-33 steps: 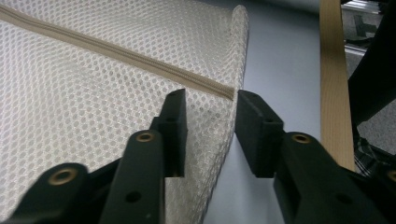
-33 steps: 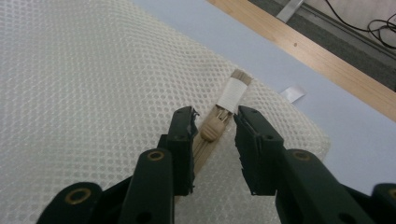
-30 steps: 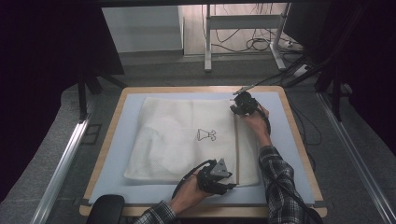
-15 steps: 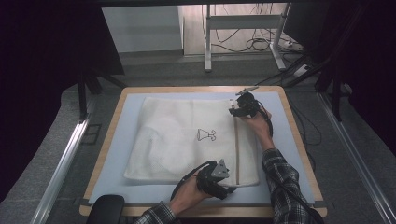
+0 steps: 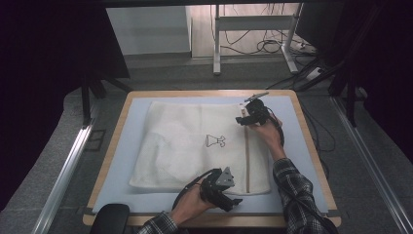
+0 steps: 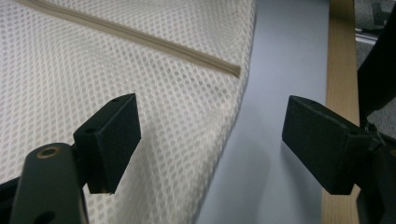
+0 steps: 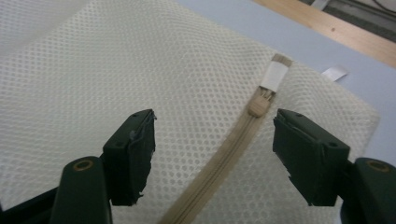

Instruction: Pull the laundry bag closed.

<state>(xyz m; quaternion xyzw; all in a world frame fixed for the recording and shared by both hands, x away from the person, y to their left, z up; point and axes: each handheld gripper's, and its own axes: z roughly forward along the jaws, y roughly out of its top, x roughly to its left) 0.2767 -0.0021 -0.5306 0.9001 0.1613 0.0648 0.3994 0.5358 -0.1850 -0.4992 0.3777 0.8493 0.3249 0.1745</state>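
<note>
**A:** Status, high view first?

**B:** Mesh bag lies flat on the blue mat, wooden table rim around it. Small black logo near bag centre. Tan zipper runs along the bag's right side, near edge to far edge. Left gripper sits at the bag's near edge, just off the zipper's near end. Right gripper sits at the far right corner, over the zipper's far end. Plaid sleeve on the right arm.

**A:** Left gripper view?

**B:** Left gripper jaws spread wide, have just been opening. One jaw over mesh, the other over the mat. Bag edge runs between them, pads not pressing it. Zipper ends near that edge, beyond the jaws. Table strip past the mat.

**A:** Right gripper view?

**B:** Right gripper also spread, also just been opening. Zipper runs up between the jaws, clear of both pads. Slider sits at the far end, by a white tab. Bag fills the ground beneath; a white tag pokes out at its corner. Can't tell whether the pads touch the mesh.
</note>
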